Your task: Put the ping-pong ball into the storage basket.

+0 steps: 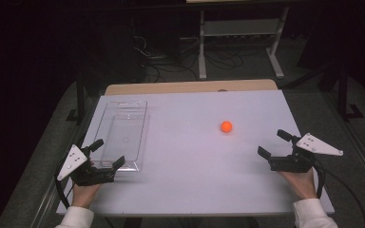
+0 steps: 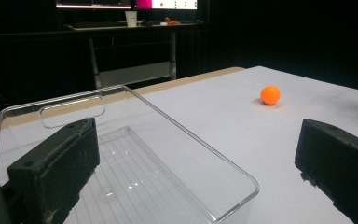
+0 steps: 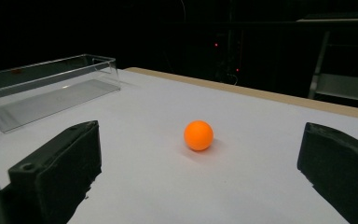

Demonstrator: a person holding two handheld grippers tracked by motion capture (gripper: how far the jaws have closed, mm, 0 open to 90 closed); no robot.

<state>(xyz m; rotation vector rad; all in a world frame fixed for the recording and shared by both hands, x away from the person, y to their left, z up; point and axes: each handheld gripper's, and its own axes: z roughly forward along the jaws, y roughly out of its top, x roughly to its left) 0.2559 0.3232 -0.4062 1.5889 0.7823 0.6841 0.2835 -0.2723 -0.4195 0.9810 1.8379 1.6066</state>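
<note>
Step in hand, as judged: approach, before any grasp; the small orange round ball (image 1: 226, 126) is lying free on the white counter (image 1: 190, 161), ahead of the right gripper (image 1: 274, 144) and apart from both its fingers (image 3: 56, 175); in the right gripper view the ball (image 3: 198, 135) is sitting between the lines of the two spread fingers but farther out than their tips, touching neither.

The right fingers are released and holding nothing; the left gripper (image 1: 108, 153) is likewise released, its fingers (image 2: 56, 168) standing to either side of the near corner of the clear rectangular plastic tray (image 1: 123, 133), one finger over the tray's inside and the other outside the wall; whether either is touching the wall (image 2: 200, 144) cannot be told.

Next move, as judged: advancing the right gripper until the ball is lying midway between the fingers, then clenching gently; a round ball is likely to roll off if one finger is meeting it first; the tray appears the likely destination.
</note>
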